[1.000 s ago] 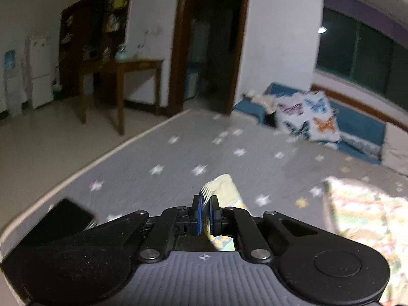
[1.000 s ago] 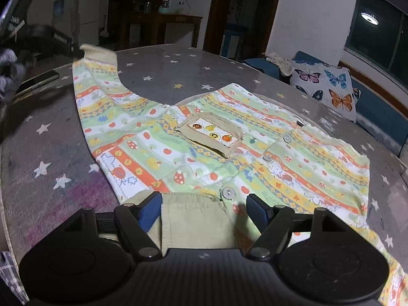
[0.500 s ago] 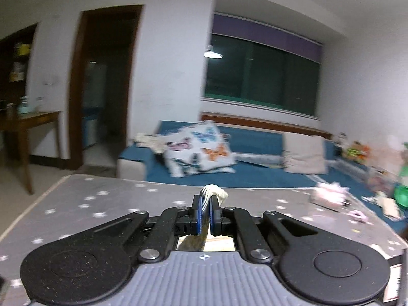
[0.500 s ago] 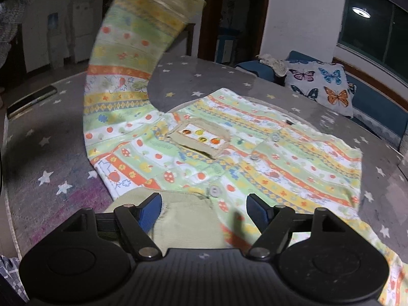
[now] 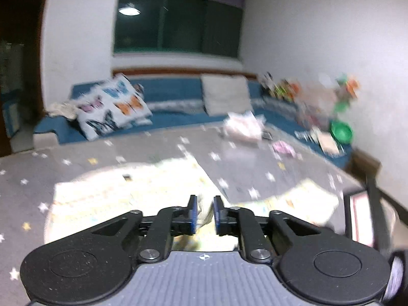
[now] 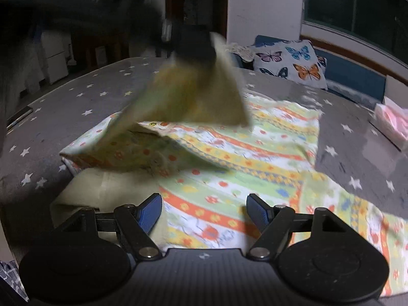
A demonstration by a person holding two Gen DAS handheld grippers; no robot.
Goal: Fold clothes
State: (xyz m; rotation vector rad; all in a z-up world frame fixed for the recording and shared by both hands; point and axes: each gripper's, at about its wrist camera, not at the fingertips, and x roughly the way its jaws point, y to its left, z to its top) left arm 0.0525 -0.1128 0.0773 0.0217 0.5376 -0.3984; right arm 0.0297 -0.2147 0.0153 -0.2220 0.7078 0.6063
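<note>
A child's striped, patterned shirt (image 6: 255,158) lies spread on the grey star-print table (image 6: 76,97). Its sleeve (image 6: 193,97) is lifted and swung over the shirt body, blurred by motion. My left gripper (image 5: 204,211) holds that sleeve cuff (image 5: 204,210) between its fingers, which stand slightly parted; the washed-out shirt (image 5: 127,193) lies below it. My right gripper (image 6: 204,211) is open and empty, low over the shirt's near hem beside the beige collar band (image 6: 102,186).
A blue sofa with a butterfly cushion (image 6: 290,63) runs behind the table. A pink-white packet (image 6: 392,122) sits at the table's right. A dark phone (image 6: 19,117) lies at the left edge. Toys and a green bowl (image 5: 341,132) clutter the far right.
My left gripper has carried the sleeve up from the table's left side and across over the shirt body, swinging right. Its fingers have parted a little. My right gripper stays open at the hem.
</note>
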